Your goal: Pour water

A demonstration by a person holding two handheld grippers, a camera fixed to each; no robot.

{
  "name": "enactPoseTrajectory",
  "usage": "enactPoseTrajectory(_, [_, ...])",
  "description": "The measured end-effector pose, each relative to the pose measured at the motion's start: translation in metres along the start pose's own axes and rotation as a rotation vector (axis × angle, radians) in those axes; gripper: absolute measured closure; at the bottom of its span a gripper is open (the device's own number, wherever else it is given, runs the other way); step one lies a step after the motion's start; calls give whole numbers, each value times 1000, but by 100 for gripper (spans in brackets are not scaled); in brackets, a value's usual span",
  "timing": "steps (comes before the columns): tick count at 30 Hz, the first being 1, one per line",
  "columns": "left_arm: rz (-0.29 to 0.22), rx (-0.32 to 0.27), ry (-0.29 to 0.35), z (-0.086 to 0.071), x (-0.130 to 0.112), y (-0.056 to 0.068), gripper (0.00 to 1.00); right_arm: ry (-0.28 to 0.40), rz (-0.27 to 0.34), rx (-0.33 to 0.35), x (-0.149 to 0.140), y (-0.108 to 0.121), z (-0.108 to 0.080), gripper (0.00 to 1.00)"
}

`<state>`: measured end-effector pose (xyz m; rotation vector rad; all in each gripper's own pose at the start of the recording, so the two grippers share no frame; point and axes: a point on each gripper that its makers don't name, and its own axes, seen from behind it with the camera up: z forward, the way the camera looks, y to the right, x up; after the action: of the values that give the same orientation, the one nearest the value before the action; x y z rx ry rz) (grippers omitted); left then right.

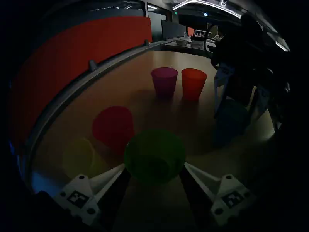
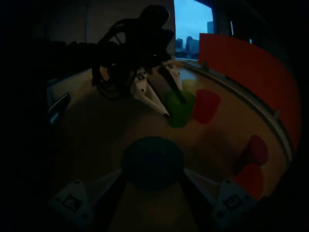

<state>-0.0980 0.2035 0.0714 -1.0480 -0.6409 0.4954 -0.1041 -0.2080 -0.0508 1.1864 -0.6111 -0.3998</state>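
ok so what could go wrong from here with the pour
1. The left gripper holds the green cup close beside the red cup; tilting could knock it.
2. The right gripper grips the blue cup by its round wall; it might slip.
3. Dim light hides water levels.

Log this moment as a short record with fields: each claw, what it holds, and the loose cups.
left claw: shut on green plastic cup
right claw: shut on dark blue plastic cup
standing free on wooden table: red plastic cup, yellow plastic cup, purple plastic cup, orange plastic cup
light: dim
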Motion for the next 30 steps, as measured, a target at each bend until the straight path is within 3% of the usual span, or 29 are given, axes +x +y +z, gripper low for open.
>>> enactPoseTrajectory(17, [-15, -11, 17, -5, 4, 2, 19, 17, 7, -4, 3, -2, -3, 1])
enactPoseTrajectory(30, [-17, 11, 48, -20, 14, 2, 19, 68, 30, -26, 23, 1, -16, 1])
